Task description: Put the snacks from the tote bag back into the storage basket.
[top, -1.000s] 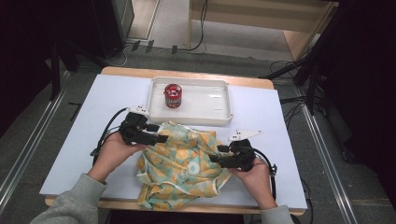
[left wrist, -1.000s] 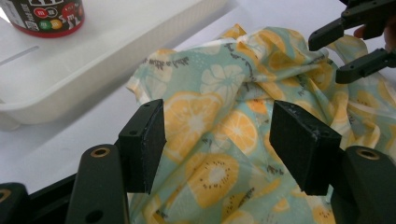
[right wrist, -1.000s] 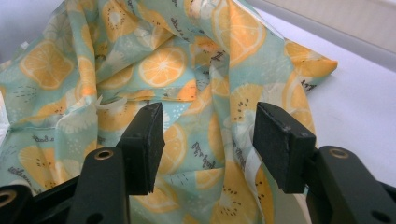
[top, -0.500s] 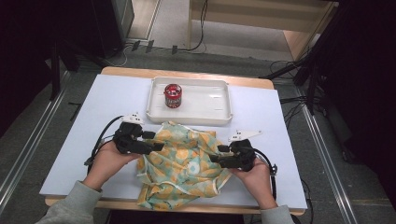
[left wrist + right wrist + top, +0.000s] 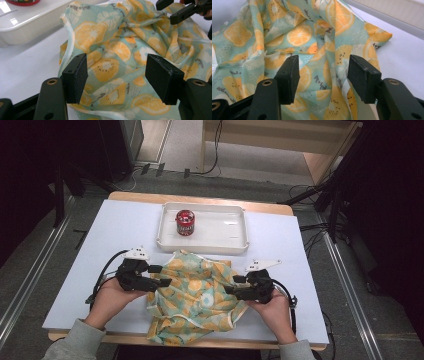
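The left gripper (image 5: 161, 282) hovers with jaws apart at the left edge of the crumpled orange-print cloth (image 5: 197, 292), which lies bunched on the table (image 5: 100, 235) just before the white tray (image 5: 240, 227). The right gripper (image 5: 231, 290) gapes at its right edge, gripping nothing.

One counter (image 5: 120, 227) carries one white tray (image 5: 240, 227), and one red can (image 5: 185, 222) stands in that tray. One crumpled cloth (image 5: 200, 300) printed with orange slices lies on the counter. Two hand-held grippers are there: the left hand-held gripper (image 5: 162, 276) and the right hand-held gripper (image 5: 231, 285).
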